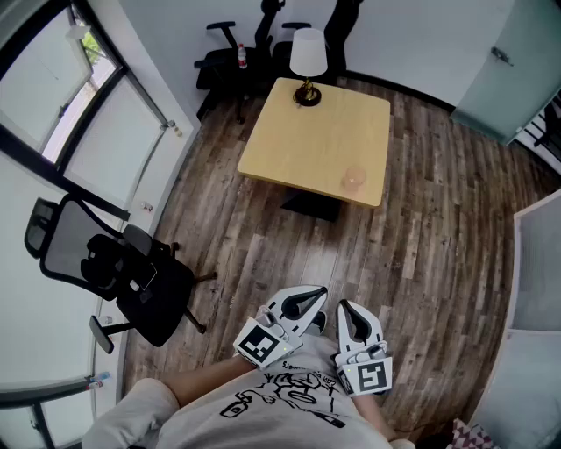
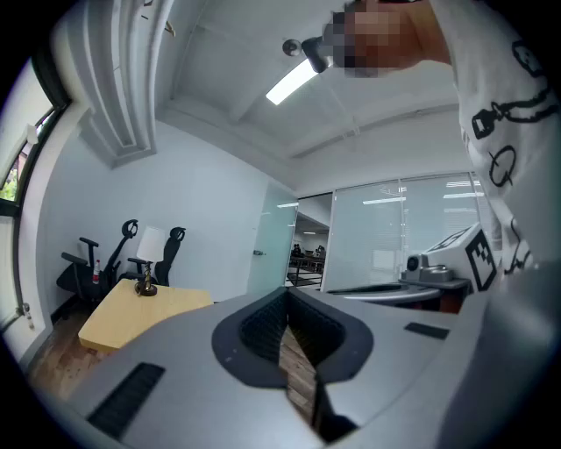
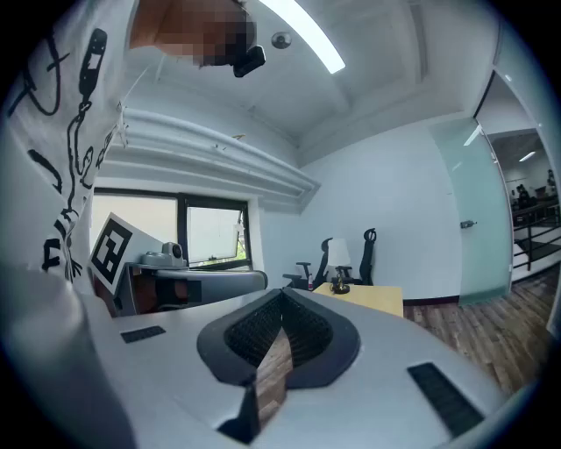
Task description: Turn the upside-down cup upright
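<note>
Two grippers, my left gripper [image 1: 314, 298] and right gripper [image 1: 346, 309], sit low in the frame, close to my shirt [image 1: 289, 399]. Their fingers [image 3: 250, 331] are squeezed together and hold nothing, because the cup [image 1: 353, 180] is far off, on the bench [image 1: 289, 131] near its lower right corner.

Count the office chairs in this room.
4: a mesh chair nearest, at left; three chairs behind the table along the far wall. More may be hidden.

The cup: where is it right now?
In the head view, the cup sits on the wooden table, near its lower right corner in the picture, far from the lamp.
</note>
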Motion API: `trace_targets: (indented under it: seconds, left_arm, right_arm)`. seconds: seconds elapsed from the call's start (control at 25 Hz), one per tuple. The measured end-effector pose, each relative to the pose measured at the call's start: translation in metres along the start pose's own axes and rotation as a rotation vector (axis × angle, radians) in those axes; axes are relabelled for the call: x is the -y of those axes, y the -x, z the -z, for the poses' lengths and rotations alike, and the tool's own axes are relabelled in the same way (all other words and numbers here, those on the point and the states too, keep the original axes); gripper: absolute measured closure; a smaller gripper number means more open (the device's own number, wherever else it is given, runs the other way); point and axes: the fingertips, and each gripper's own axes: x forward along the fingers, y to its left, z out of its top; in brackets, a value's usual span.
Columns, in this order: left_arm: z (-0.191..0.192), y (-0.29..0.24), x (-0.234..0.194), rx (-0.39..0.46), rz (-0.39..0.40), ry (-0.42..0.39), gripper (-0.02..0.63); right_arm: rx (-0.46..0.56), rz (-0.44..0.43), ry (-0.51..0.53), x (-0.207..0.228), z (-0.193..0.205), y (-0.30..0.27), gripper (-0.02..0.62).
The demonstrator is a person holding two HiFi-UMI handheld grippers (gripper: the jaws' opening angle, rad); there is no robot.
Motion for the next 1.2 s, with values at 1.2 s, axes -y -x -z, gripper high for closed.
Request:
trace_targets:
  seconds: [1.2]
  left_arm:
    - [0.010, -0.063, 0.055, -0.014, -0.037, 0.013, 0.597]
  right_arm:
    - [0.025, -0.024, -0.040, 0.073, 0.006, 0.046, 0.571]
